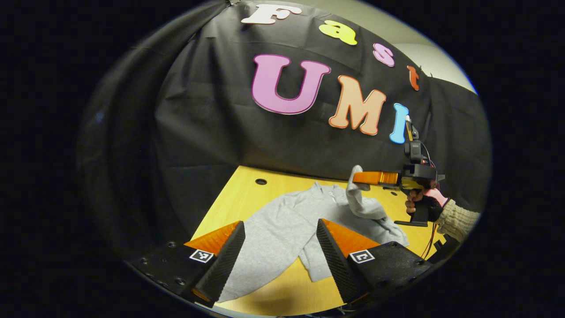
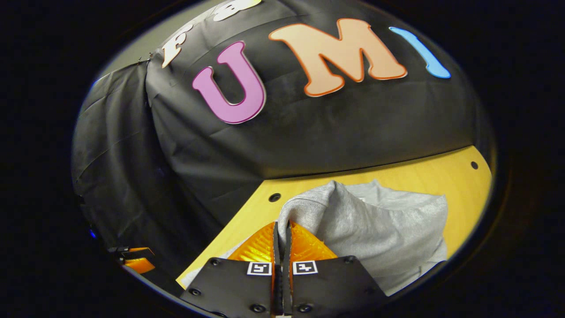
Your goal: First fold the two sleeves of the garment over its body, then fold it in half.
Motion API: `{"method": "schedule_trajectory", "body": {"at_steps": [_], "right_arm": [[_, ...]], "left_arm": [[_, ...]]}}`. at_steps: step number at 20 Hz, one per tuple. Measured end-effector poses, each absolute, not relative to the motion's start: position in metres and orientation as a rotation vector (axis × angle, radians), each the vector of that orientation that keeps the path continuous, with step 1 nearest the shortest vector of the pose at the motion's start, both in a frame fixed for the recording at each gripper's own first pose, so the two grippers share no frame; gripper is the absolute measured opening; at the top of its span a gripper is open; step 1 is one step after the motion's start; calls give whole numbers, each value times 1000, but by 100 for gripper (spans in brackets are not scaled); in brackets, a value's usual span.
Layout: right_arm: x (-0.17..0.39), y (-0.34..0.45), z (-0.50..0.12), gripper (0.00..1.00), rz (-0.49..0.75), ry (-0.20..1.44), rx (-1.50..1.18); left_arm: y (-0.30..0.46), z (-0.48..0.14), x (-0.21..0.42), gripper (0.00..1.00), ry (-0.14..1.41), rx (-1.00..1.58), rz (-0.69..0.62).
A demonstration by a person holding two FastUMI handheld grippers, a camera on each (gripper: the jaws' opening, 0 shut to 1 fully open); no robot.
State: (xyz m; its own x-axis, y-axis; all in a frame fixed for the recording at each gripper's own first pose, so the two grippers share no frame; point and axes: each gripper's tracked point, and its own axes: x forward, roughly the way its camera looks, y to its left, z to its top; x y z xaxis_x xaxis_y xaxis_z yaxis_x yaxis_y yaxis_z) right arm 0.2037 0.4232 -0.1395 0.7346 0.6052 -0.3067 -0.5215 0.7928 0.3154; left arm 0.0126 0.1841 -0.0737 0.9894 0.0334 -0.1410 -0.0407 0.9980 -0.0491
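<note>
Sweatshirt [image 1: 282, 229]: flat on table [image 1: 229, 194], one sleeve [image 1: 359, 201] lifted.
Right gripper [image 2: 281, 229]: pinching the cuff.
Left gripper [image 1: 280, 247]: fingers spread, empty.
Risk: thin pinch could slip, dropping the sleeve crooked.

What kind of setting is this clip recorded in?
Most likely a staged recording booth, not a home: black cloth wall, a bare wooden table with drilled holes, and one grey garment laid out on it.
</note>
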Motion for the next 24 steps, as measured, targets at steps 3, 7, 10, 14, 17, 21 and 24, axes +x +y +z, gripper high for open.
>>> {"method": "schedule_trajectory", "body": {"at_steps": [3,7,10,14,17,21,24], "right_arm": [[209,477,-167,3,689,449,204],[207,521,-218,3,724,529,176],[203,535,-256,2,710,595,91],[189,540,-266,21,768,629,62],[183,542,-258,100,771,605,64],[182,530,-245,98,747,592,89],[179,504,-227,98,733,558,56]], "left_arm": [[204,-98,3,95,182,-81,91],[227,-136,-12,95,241,-113,171],[237,-157,-16,95,286,-139,231],[253,-192,-16,96,347,-149,302],[266,-227,-20,96,411,-85,346],[278,-248,-24,95,457,-78,396],[283,-261,-29,95,477,-102,437]]}}
